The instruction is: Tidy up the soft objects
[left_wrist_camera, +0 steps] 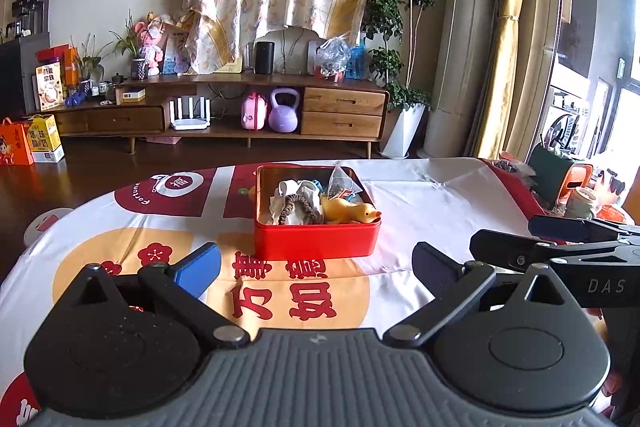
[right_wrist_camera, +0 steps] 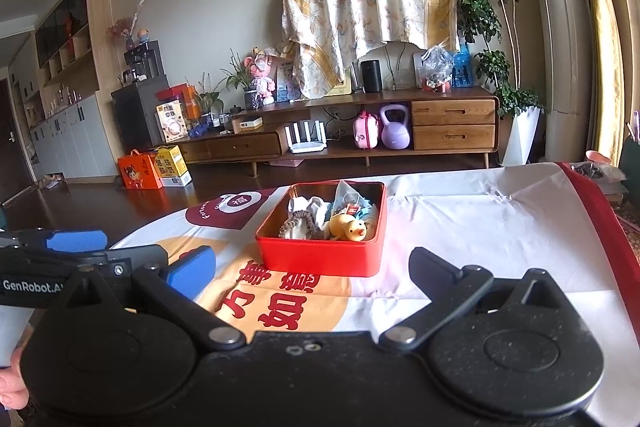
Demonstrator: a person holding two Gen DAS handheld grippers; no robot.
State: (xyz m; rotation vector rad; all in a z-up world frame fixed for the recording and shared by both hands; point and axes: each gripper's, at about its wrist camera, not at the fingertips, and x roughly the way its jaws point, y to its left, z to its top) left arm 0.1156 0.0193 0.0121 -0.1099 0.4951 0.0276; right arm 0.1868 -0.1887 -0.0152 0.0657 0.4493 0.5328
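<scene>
Left tool (left_wrist_camera: 316, 269): fingers spread, nothing between them, hovering over the near bench.
Right tool (right_wrist_camera: 314, 269): spread and empty too, just beside the left one.
Red tin (left_wrist_camera: 316, 241): mid-bench, just beyond both tools; open top.
Contents: yellow rubber duck (left_wrist_camera: 352, 213) at right edge, head over the rim; brown scrunchie (left_wrist_camera: 298, 209) and white cloth (left_wrist_camera: 298, 189) left; clear sachet (left_wrist_camera: 340, 183) far side.
Bench cloth (left_wrist_camera: 440, 199): no loose soft items visible on it.
Judgement: sorting looks nearly done. If tidying, nudge the duck inward gently; light pinch, soft body deforms.
</scene>
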